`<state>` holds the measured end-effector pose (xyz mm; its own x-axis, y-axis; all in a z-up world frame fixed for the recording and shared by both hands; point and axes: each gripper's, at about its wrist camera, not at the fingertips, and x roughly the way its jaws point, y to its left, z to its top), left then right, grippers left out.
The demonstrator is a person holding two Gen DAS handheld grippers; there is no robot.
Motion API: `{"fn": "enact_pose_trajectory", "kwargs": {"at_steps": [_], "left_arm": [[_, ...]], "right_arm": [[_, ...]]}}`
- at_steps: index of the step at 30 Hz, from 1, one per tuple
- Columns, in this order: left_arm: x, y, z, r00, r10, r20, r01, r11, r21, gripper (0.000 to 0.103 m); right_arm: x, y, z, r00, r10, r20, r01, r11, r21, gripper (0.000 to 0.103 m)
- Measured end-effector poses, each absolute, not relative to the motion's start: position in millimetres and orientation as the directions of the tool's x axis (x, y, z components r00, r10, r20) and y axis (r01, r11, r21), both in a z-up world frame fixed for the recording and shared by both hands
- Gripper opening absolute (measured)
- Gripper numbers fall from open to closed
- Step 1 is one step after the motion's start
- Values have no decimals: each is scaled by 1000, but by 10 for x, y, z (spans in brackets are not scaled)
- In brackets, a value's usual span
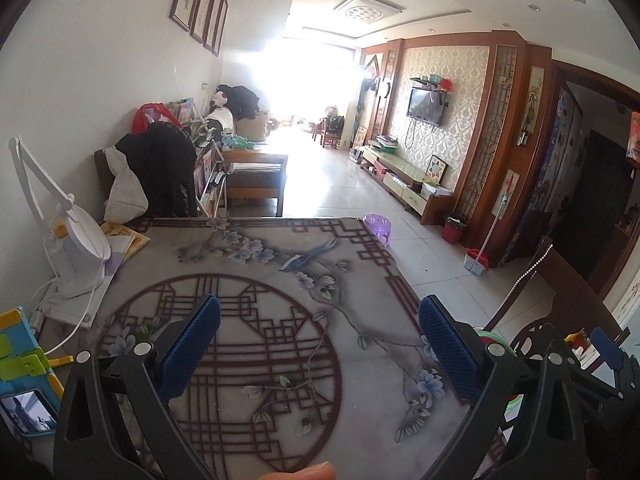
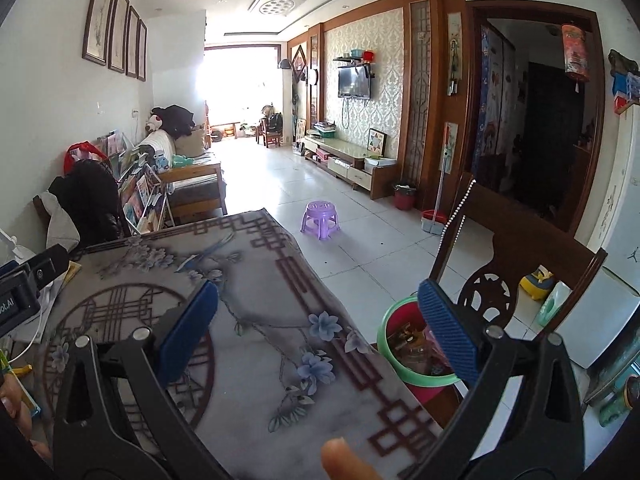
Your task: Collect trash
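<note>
A red trash bin with a green rim (image 2: 404, 364) sits on a wooden chair by the table's right edge, with wrappers inside. My right gripper (image 2: 318, 316) is open and holds nothing; its right finger hangs over the bin, its left over the patterned table cover (image 2: 264, 344). My left gripper (image 1: 320, 336) is open too, above the middle of the table cover (image 1: 280, 280), nothing between its fingers. In the left wrist view the right gripper (image 1: 600, 352) shows at the right edge, and a sliver of the bin (image 1: 494, 338) peeks out behind my right finger.
A white desk lamp (image 1: 76, 248), papers and books (image 1: 124, 240) stand on the table's left side, with a phone (image 1: 28, 412) and coloured plastic pieces near the front left. A dark wooden chair (image 2: 520, 256) stands right of the table. A purple stool (image 2: 320, 216) sits on the tiled floor.
</note>
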<state>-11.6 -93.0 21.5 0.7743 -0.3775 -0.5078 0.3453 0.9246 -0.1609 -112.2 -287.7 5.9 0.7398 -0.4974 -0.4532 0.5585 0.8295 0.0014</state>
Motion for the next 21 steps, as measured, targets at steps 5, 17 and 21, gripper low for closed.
{"fn": "enact_pose_trajectory", "kwargs": {"at_steps": [5,17,21], "left_arm": [[-115,-867,227,770,-382,-511,347,923,-167,95],[-127,-806,250,768,-386,-511,345,922,-177,95],[-137,-802,252,769,-386,-510,345,922,-178,95]], "right_arm": [[-1125,-2824,54,732,-504,-459,566,824,-1,98],[-1103,-2766,80,735,-494,-465,555,832,-7,98],[-1098,-2767,70,735,-490,-468,551,835,-9,98]]}}
